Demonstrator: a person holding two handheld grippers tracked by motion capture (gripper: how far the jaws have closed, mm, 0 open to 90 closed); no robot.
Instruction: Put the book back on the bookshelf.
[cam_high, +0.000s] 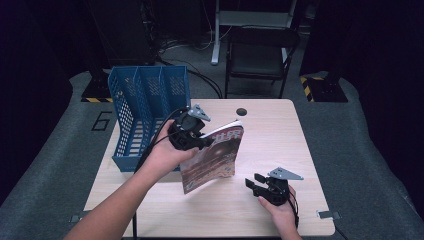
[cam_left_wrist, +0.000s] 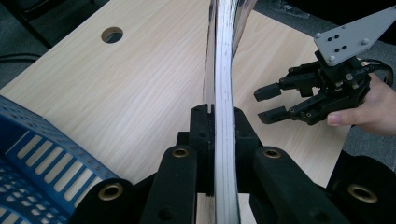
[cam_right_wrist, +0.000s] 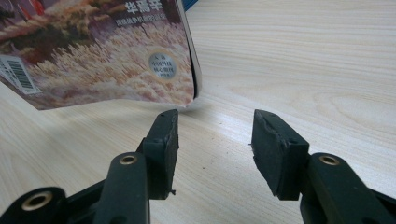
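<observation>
High view: my left hand-held gripper (cam_high: 192, 131) clamps one magazine (cam_high: 212, 157) tilted above the worktop (cam_high: 280, 135), my right hand-held gripper (cam_high: 260, 184) rests nearby, jaws apart, empty; one blue rack (cam_high: 145, 107) sits behind my left.

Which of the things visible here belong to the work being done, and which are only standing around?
Part of the work:
- magazine, clamped in the left gripper
- blue file rack, beside that gripper
- right gripper, open above the table, holding nothing

Only standing around:
- black chair behind the table
- cables on the floor
</observation>
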